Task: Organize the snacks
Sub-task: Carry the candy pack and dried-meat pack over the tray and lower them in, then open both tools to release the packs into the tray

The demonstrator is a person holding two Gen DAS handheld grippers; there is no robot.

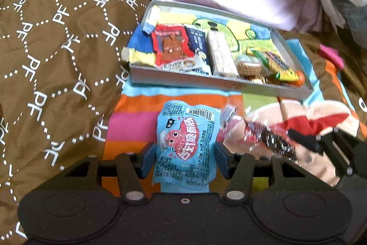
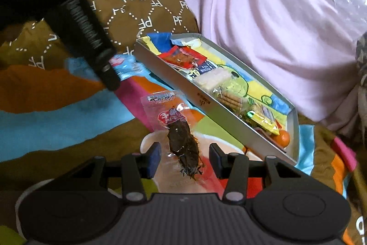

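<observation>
Here, blue packet lengthwise (barcode trayward)

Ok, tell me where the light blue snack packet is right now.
In the left wrist view, the light blue snack packet sits between the left gripper pads, over the striped blanket, just in front of the grey tray.
</observation>
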